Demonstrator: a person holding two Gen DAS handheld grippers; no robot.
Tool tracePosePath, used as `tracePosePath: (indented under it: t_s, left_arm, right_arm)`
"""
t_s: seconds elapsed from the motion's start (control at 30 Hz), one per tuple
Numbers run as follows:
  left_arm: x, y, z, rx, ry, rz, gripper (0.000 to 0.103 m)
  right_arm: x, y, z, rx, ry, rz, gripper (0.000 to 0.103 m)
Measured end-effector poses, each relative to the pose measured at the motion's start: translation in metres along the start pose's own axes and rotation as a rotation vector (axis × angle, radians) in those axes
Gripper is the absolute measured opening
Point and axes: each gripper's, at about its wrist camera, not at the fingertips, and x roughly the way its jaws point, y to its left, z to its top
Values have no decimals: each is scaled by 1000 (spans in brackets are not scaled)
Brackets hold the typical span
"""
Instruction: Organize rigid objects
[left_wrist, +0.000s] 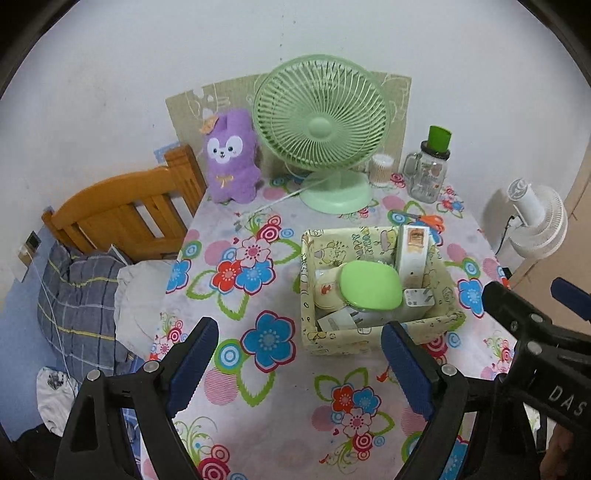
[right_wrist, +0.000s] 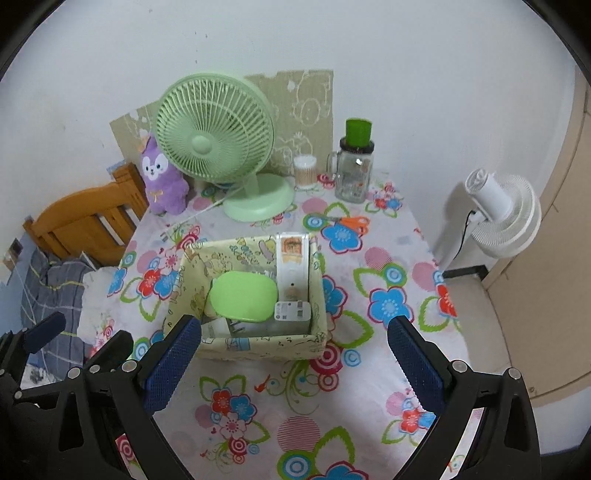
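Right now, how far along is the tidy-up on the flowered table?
Mostly done, it seems. The patterned box already holds a green case, a tall white pack and plug adapters. Nothing is in hand: the left tongs and right tongs are both open and empty. The orange scissors lie loose behind the box and may be left to put away.

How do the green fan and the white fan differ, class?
The green fan stands on the flowered table; the white fan stands beyond the table's edge, near the wall. The green fan shows its grille front; the white fan shows its rear motor housing, head tilted. Both have round grilles.
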Motion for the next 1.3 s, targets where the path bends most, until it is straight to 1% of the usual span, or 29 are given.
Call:
tracePosePath:
  t_s: [0.07, 0.17, 0.43, 0.67, 0.8, 0.93, 1.07, 1.3]
  left_arm:
    - [-9, 3, 0, -10, -9, -17, 96]
    - [-26, 8, 0, -17, -34, -27, 96]
    - [-63, 12, 2, -4, -106, -20, 101]
    - [-88, 17, -3, -12, -132, -24, 103]
    - [-98, 21, -7, -27, -141, -31, 103]
    - [-107, 24, -12, -35, -142, -38, 103]
    - [-117, 23, -18, -20, -165, -34, 103]
    - [-127, 28, -21, -51, -179, -63, 103]
  right_arm:
    - [-13, 0, 1, -8, -21, -23, 102]
    - [-31, -1, 1, -13, -60, -30, 102]
    - [-75, 5, 4, -38, -126, -24, 102]
    - [-105, 9, 1, -58, -184, -29, 102]
    - [-116, 9, 0, -60, -196, -43, 102]
    - [-124, 7, -6, -56, -187, -19, 102]
    - [-132, 5, -13, -60, -192, -36, 102]
    - [-140, -4, -19, -28, -194, -60, 102]
